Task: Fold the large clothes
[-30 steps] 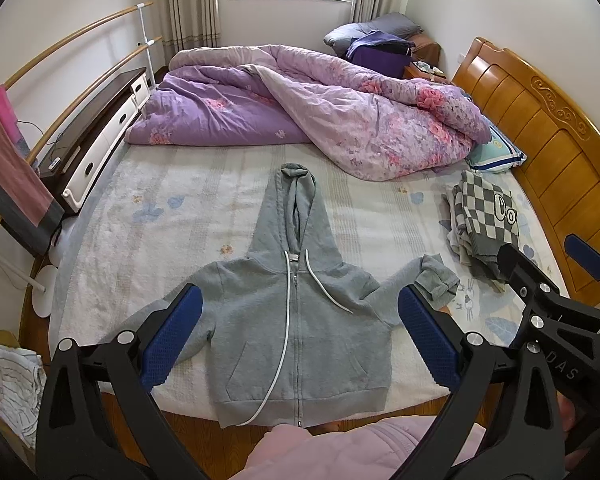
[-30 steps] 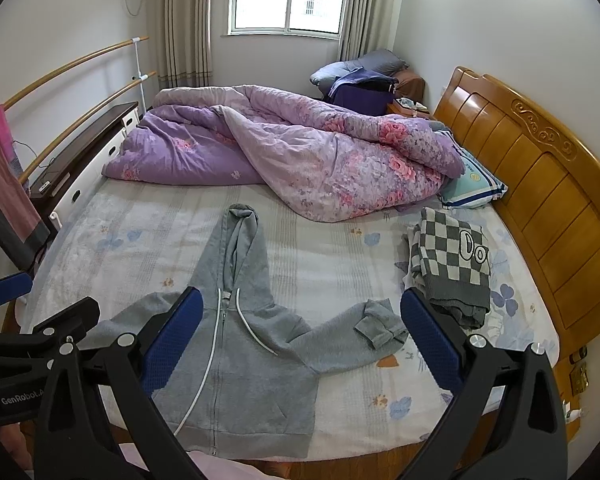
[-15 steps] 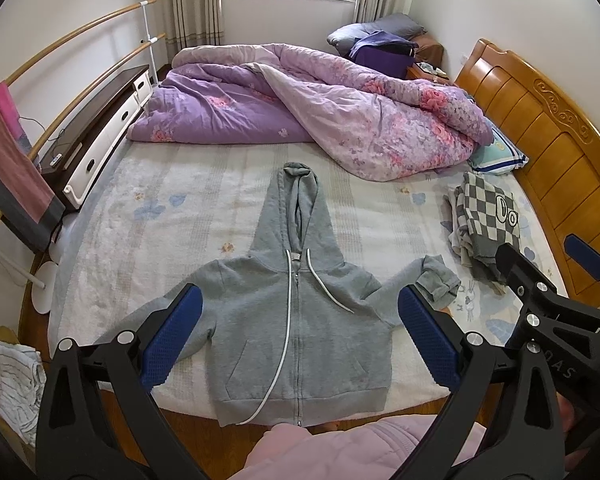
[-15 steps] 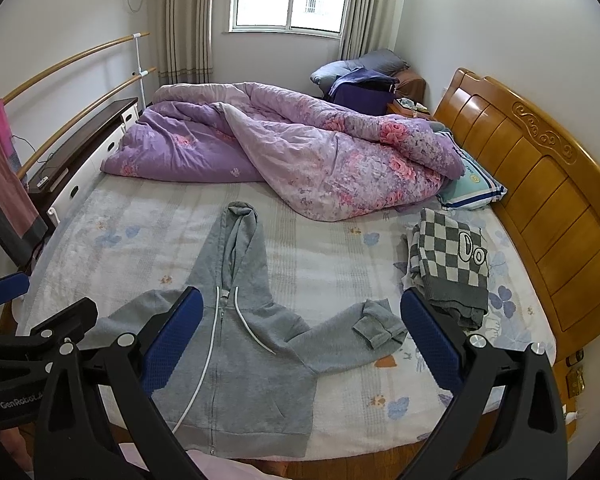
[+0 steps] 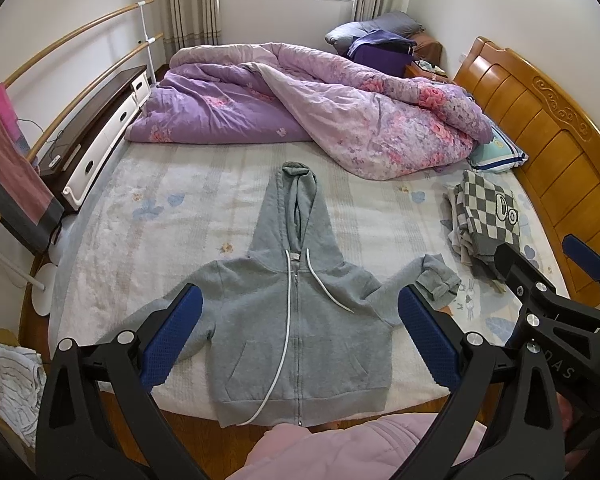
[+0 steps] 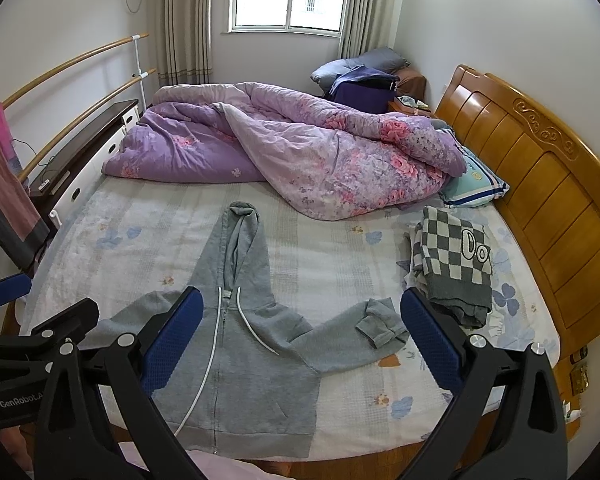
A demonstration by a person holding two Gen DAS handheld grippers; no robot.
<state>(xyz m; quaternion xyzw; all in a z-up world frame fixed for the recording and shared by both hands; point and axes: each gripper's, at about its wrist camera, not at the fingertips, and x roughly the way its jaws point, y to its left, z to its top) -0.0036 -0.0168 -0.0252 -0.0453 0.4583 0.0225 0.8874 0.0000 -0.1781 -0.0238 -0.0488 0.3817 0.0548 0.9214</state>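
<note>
A grey zip hoodie lies flat, front up, on the bed near its front edge, hood pointing away, sleeves spread; it also shows in the right wrist view. Its right cuff is bunched. My left gripper is open and empty, held above the hoodie's body. My right gripper is open and empty, above the hoodie's right side. The right gripper also shows at the right edge of the left wrist view.
A purple floral quilt lies heaped at the back of the bed. A folded checkered garment sits at the right by the wooden headboard. A low cabinet and rails stand left. Laundry lies on the floor.
Both grippers have drifted slightly; the views shift a little. The hoodie has not moved and both grippers stay open.
</note>
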